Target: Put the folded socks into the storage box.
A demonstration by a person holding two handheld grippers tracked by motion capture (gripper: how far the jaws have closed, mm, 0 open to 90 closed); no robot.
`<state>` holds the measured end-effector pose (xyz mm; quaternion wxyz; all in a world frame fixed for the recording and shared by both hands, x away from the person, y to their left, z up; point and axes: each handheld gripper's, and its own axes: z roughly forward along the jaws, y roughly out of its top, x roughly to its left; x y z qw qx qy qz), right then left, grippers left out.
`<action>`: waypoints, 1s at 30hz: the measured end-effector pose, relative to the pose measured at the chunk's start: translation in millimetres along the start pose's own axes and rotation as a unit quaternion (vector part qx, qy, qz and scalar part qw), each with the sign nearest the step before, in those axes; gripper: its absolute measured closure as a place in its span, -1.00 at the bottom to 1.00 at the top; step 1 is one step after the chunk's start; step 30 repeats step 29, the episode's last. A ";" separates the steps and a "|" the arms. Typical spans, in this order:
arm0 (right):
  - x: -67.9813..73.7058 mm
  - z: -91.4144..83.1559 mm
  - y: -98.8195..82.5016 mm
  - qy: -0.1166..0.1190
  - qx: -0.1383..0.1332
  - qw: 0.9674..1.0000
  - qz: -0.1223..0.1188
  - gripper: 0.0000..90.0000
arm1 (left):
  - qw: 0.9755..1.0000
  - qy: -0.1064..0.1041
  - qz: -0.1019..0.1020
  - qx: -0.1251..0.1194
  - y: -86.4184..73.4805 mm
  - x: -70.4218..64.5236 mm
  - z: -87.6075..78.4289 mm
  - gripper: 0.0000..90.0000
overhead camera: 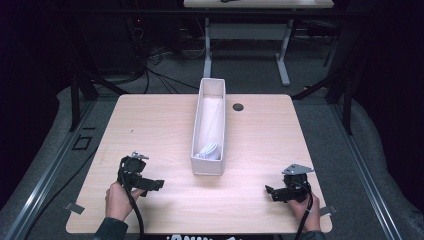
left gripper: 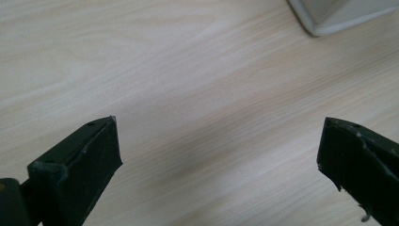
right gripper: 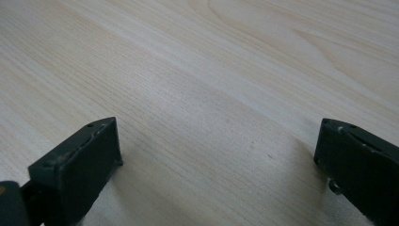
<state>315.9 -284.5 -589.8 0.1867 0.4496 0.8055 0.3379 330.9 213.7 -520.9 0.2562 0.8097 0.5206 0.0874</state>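
Jaws, left gripper [left gripper: 219, 146]: wide apart, with nothing between them; bare wood of the table shows in the gap in the left gripper view.
Jaws, right gripper [right gripper: 216, 143]: also wide apart and holding nothing; plain wood grain lies between them in the right gripper view.
Left gripper [overhead camera: 152, 185] place: low over the table near the front left corner, held by the left hand [overhead camera: 119, 200], pointing toward the middle of the table.
Right gripper [overhead camera: 272, 192] place: low over the table near the front right corner, held by the right hand [overhead camera: 306, 209], pointing toward the left gripper.
White box [overhead camera: 208, 167]: long and narrow, open on top, standing along the middle of the table from just past the back edge toward the front; its near end is between the two grippers but well apart from both. One corner of it [left gripper: 329, 19] shows at the upper right of the left gripper view.
White cloth [overhead camera: 210, 127]: lies inside the box along its length, bunched at the near end.
Table [overhead camera: 150, 125]: light wood, with a round dark cable hole [overhead camera: 238, 107] near the back edge, just to the right of the box.
Cables: one trails from each gripper toward the front edge.
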 end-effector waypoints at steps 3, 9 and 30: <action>0.0 0.0 0.0 0.000 0.000 1.000 0.000 -0.99 | 1.000 0.000 -0.010 -0.002 -8.5 7.5 6.9 -1.00; 0.0 0.0 0.0 0.000 0.000 1.000 0.000 -0.99 | 1.000 0.002 -0.020 -0.024 -25.8 20.2 21.5 -1.00; 0.1 -0.2 -0.1 -0.001 0.000 1.000 0.000 -0.99 | 0.990 0.059 -0.003 -0.131 -65.1 30.9 39.0 -1.00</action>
